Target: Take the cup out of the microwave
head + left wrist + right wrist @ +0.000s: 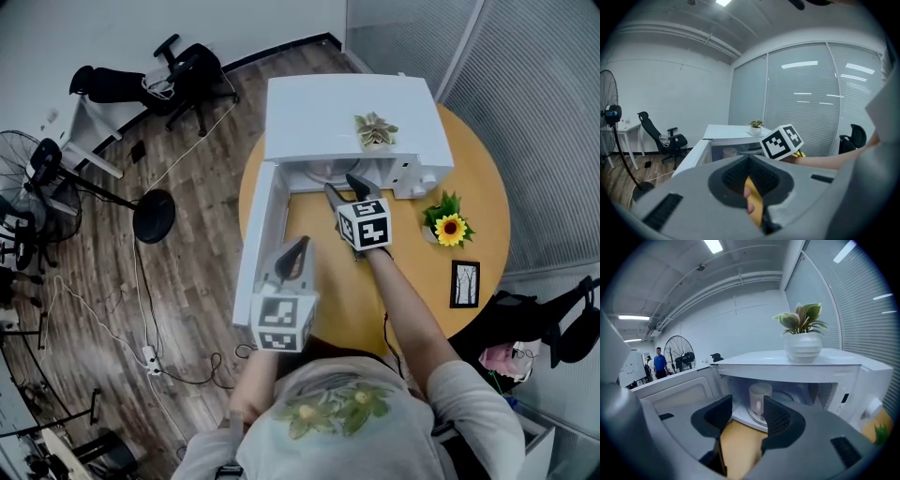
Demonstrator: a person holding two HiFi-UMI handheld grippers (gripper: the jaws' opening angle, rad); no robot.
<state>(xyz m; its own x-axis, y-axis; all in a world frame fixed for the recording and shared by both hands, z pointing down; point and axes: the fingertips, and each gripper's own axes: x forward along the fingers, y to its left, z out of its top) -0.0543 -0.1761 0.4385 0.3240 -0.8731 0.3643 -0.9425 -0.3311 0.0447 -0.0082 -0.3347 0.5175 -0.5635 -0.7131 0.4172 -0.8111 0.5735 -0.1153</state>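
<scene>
Cup (pixel 759 398) upright inside the open microwave (pixel 347 112). Holds the right gripper (pixel 343 186) just before the microwave's mouth, jaws wide, empty. Holds the left gripper (pixel 300 247) beside the microwave's swung-out door (pixel 265 225), jaws pressed together.

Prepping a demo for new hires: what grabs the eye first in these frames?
The white microwave on the round wooden table stands out first, its door swung wide open to the left. Inside stands a pale cup, and the right gripper, jaws apart, points straight at it from the opening. A small potted plant sits on the microwave's top.
</scene>
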